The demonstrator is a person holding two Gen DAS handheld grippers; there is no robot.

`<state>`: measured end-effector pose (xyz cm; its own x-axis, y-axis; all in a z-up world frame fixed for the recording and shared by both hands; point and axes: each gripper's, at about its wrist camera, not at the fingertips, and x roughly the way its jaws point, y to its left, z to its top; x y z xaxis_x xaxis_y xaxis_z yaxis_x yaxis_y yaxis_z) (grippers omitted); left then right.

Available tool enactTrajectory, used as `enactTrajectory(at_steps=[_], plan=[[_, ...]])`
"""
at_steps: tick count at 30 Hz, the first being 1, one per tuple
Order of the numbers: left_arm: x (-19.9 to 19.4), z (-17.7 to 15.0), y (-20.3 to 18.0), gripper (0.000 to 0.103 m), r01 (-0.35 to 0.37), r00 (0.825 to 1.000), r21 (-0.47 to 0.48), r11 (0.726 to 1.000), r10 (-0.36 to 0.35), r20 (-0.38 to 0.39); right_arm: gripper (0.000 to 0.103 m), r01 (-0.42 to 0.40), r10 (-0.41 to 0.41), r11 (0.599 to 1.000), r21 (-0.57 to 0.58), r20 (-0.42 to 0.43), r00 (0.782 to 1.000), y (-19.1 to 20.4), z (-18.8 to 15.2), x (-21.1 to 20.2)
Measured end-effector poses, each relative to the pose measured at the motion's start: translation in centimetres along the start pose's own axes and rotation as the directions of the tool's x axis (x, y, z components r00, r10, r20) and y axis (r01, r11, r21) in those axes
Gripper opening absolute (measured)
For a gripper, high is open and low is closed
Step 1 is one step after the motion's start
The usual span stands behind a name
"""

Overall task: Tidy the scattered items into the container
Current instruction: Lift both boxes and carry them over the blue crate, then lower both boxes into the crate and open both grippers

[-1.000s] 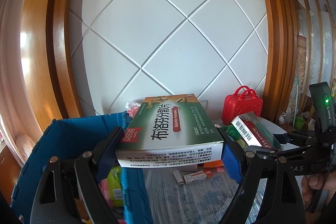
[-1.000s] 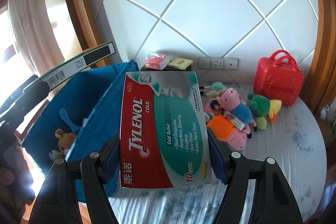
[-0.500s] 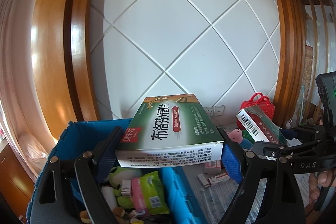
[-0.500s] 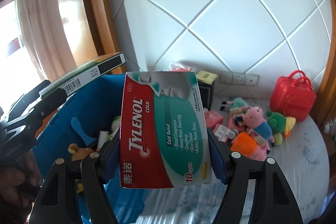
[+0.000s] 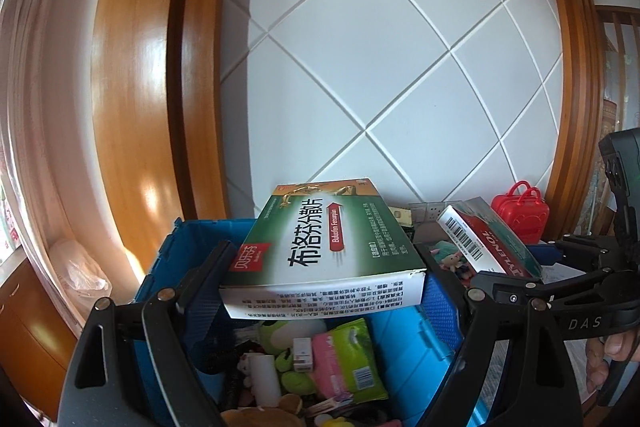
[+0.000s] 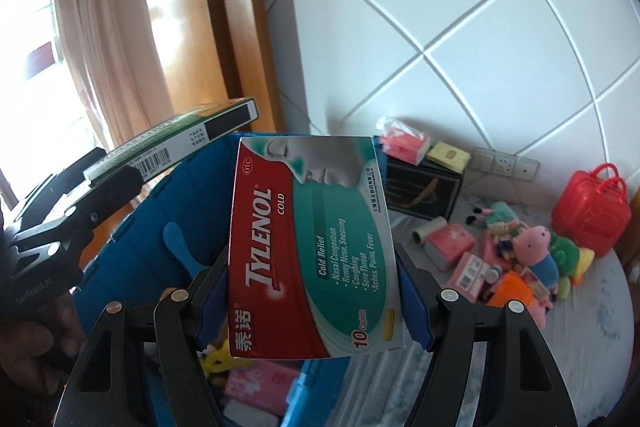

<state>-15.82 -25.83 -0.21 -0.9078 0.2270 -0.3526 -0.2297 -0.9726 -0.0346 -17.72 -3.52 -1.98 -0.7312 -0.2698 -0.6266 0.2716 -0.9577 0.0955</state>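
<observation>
Left gripper (image 5: 322,279) frame: black plastic, two forked arms with cut-out slots.
Left gripper pivots: round silver screw heads on each arm.
Left gripper pads (image 5: 436,297): blue, textured with a fine dotted grid.
Right gripper (image 6: 312,291) frame: black, same forked arms with silver screw heads.
Right gripper pads (image 6: 414,311): blue, ribbed at the edge.
Right gripper markings: white letters "DAS" on the side of the body in the left wrist view.
Left gripper markings: faint grey lettering on the body, unreadable.

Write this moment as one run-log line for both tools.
left tool: holds green box above blue bin | right tool: holds red box by bin | neither released
</observation>
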Motion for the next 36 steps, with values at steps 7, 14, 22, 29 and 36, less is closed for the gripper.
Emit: enactTrajectory(at_steps=[7, 14, 22, 29, 36], plan=[[1.0, -0.5, 4.0, 0.086, -0.023, 1.000, -0.021, 1.000, 0.023, -0.018, 0.071, -0.031, 0.031, 0.999, -0.025, -0.014, 0.999, 3.6, 1.5, 3.1], [2.0, -0.5, 6.3, 0.086, -0.034, 0.999, -0.030, 0.999, 0.033, -0.018, 0.072, -0.045, 0.044, 0.998, -0.044, -0.024, 0.999, 6.1, 2.9, 5.7], [3.9, -0.4, 8.5, 0.086, -0.044, 0.999, -0.042, 0.998, 0.043, -0.026, 0.071, -0.037, 0.035, 0.998, -0.059, -0.031, 0.999, 7.5, 4.4, 8.5], [5.5, -0.8, 10.0, 0.086, -0.054, 0.998, -0.056, 0.997, 0.052, -0.042, 0.072, -0.035, 0.031, 0.997, -0.065, -0.052, 0.998, 8.5, 5.6, 11.3], [6.9, -1.8, 10.7, 0.086, -0.055, 0.996, -0.083, 0.995, 0.050, -0.067, 0.072, -0.023, 0.017, 0.997, -0.068, -0.082, 0.996, 8.7, 6.3, 13.8]])
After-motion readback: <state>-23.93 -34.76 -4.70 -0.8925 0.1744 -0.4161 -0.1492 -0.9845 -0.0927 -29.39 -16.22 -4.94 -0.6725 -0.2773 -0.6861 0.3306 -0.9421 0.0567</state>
